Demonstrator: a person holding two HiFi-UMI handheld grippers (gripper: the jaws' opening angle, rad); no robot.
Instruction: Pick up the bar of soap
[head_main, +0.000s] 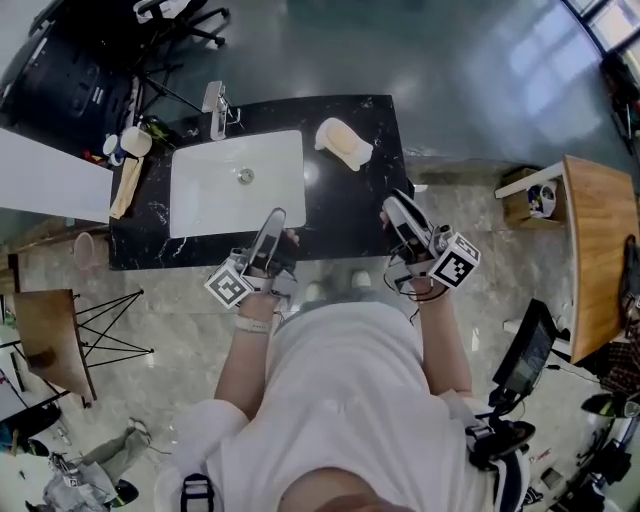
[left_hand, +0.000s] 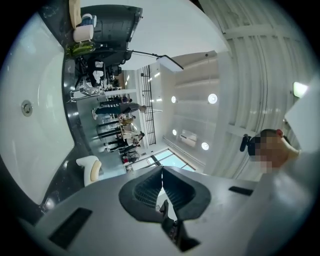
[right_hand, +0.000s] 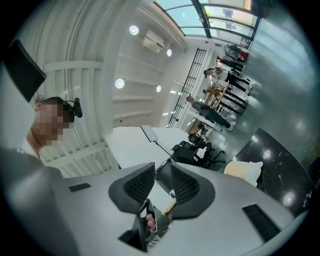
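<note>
The bar of soap (head_main: 352, 150) is pale yellow and lies in a white dish (head_main: 330, 133) at the back right of the black marble counter (head_main: 345, 215). Both grippers hover over the counter's front edge, well short of the soap. My left gripper (head_main: 277, 216) is shut and empty, by the sink's front right corner. My right gripper (head_main: 390, 204) is shut with nothing in it, near the counter's right end. The soap (right_hand: 241, 171) shows to the right of my right gripper (right_hand: 161, 170). Left of my left gripper (left_hand: 162, 172) shows the dish (left_hand: 88, 168).
A white sink (head_main: 235, 185) with a faucet (head_main: 215, 106) fills the counter's left half. A cup (head_main: 134, 141) and a tan cloth (head_main: 125, 187) sit at its left end. A wooden table (head_main: 598, 250) stands at the right, a chair (head_main: 45, 335) at the left.
</note>
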